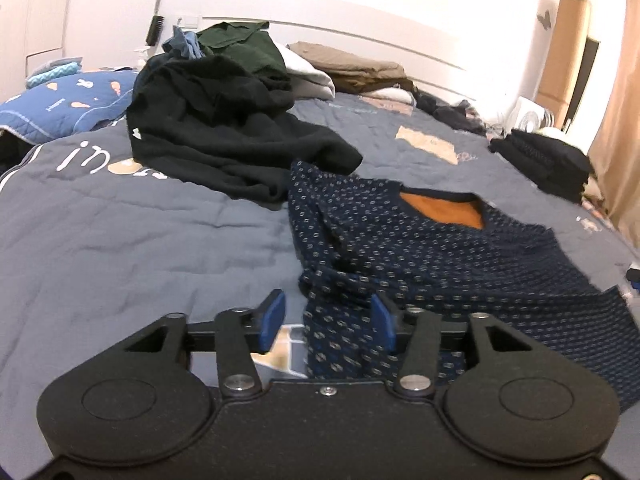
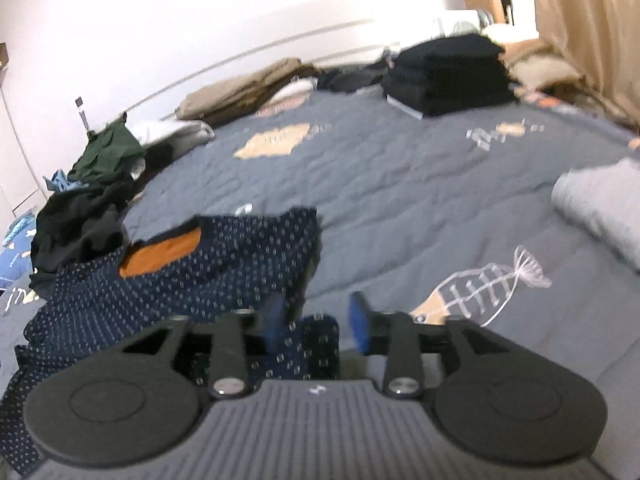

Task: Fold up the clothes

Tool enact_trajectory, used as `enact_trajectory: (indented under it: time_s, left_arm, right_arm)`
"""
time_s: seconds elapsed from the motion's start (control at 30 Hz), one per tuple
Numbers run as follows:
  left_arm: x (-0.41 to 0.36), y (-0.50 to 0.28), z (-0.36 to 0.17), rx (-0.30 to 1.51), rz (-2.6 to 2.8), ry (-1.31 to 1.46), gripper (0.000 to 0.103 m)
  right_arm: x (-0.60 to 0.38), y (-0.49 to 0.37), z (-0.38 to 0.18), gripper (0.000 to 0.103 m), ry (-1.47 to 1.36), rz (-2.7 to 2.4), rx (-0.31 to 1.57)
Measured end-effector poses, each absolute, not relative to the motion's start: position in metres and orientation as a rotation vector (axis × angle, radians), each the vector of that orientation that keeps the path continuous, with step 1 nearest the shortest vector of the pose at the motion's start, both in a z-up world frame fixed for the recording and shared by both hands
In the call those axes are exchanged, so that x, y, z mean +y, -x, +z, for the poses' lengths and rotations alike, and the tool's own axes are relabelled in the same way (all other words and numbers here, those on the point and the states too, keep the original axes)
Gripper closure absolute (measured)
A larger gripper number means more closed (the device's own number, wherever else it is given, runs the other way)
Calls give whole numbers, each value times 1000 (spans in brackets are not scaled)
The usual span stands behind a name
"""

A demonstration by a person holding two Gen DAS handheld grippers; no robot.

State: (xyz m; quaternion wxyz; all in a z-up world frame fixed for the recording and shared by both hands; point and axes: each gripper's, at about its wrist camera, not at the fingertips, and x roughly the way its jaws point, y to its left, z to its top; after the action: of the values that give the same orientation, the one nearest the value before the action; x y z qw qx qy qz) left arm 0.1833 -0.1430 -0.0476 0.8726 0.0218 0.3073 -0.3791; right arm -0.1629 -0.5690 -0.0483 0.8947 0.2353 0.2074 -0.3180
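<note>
Here the left gripper (image 1: 328, 322) and right gripper (image 2: 318, 322) each stood with jaws parted and a fold of the dotted navy sweater (image 1: 440, 248) loose between them, unpinched. The knit lay rumpled on the near quilted bedspread (image 1: 140, 248), orange lining at its collar. Judging by this, spreading was underway, and next called for clamping both edges.

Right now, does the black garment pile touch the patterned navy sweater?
Touching. The left wrist view shows the black garment pile with its hem overlapping the patterned navy sweater at its upper left corner.
</note>
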Motion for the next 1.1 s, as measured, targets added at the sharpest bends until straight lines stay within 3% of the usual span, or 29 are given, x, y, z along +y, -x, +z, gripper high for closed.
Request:
enact_trajectory:
  time_s: [0.23, 0.37, 0.43, 1.1]
  left_arm:
    - [-101, -151, -47, 747, -761, 184, 49]
    - [-74, -135, -54, 816, -715, 327, 42]
    - [-64, -130, -59, 850, -697, 391, 38]
    - [-77, -118, -120, 1035, -636, 664, 35]
  right_arm:
    - [-534, 187, -27, 51, -558, -634, 358]
    - [-512, 209, -25, 48, -698, -593, 294]
    - [-502, 220, -30, 46, -790, -575, 270]
    - [-449, 247, -115, 46, -1304, -551, 358]
